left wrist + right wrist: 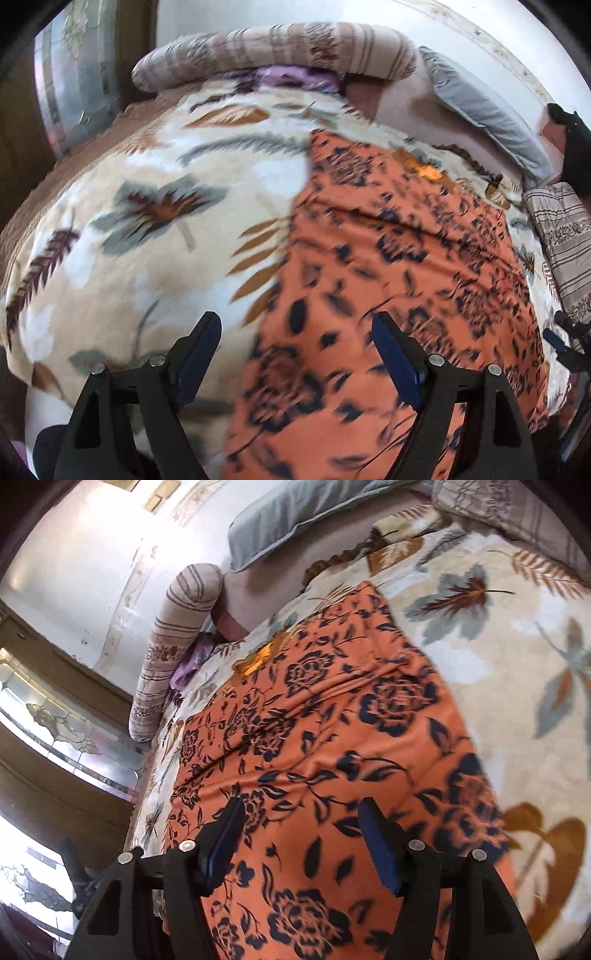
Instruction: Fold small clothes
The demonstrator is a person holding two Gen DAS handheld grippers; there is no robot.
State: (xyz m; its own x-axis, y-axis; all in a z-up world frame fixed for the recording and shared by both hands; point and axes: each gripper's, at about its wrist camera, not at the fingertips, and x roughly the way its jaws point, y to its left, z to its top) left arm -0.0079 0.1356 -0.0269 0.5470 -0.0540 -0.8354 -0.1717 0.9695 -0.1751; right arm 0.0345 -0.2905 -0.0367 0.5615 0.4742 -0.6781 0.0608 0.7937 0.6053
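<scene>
An orange garment with a dark floral print (388,266) lies spread flat on a cream leaf-patterned blanket (147,206). My left gripper (295,325) is open and empty, hovering above the garment's left edge. The garment also fills the right wrist view (332,738). My right gripper (301,808) is open and empty above the garment's near part. The right gripper shows at the right edge of the left wrist view (565,343).
A striped bolster (273,51) and a grey pillow (487,118) lie at the head of the bed. A purple cloth (295,77) sits under the bolster. A striped cushion (561,240) lies at the right. A window (66,723) is beside the bed.
</scene>
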